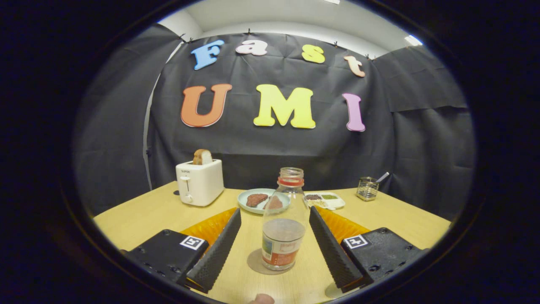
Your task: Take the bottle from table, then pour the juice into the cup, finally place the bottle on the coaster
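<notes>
A clear glass bottle [283, 223] with a red band at its neck, no cap and a label low on its body stands upright on a round grey coaster [254, 262] on the wooden table [143, 215]. A little liquid sits in its lower part. My gripper [275, 210] is open, and the bottle stands between the two fingers. Each finger is a gap away from the glass, with neither touching it. A pale round edge [333, 291] peeks out under the right finger; I cannot tell what it is.
Beyond the bottle lie a plate [249, 205] with slices of meat and a white divided tray [327, 199]. A white toaster [199, 182] with bread stands to the far left. A small holder [367, 188] with a spoon is far right, before the black cloth wall.
</notes>
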Tool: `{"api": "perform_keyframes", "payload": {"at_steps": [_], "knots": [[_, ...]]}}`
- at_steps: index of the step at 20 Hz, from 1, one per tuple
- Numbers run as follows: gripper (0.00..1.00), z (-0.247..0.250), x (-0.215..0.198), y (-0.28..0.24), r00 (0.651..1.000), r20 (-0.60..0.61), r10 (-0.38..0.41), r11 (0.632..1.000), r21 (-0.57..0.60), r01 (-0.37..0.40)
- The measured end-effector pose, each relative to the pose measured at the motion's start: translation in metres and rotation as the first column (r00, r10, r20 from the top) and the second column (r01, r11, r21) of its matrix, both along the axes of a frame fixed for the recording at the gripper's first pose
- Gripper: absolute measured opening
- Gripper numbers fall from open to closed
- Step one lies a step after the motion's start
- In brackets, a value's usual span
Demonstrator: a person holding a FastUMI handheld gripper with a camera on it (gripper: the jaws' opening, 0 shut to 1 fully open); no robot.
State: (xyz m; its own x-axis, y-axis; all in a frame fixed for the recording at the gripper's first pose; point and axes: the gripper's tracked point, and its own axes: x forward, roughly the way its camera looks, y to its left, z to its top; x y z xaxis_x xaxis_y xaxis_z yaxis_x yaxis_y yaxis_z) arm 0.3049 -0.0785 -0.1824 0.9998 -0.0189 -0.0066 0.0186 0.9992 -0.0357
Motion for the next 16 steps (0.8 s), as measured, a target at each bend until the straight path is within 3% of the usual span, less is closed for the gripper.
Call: {"api": "perform_keyframes", "payload": {"at_steps": [6, 9, 13, 16], "knots": [[1.0, 0.025, -0.052, 0.025, 0.998, -0.017, 0.066, 0.996, -0.062, -0.067], [1.0, 0.033, -0.077, 0.024, 0.997, -0.038, 0.065, 0.992, -0.104, -0.069], [1.0, 0.063, -0.114, 0.023, 0.996, -0.006, 0.086, 0.994, -0.063, -0.087], [1.0, 0.091, -0.149, 0.006, 0.999, 0.018, 0.048, 0.997, -0.067, -0.046]]}}
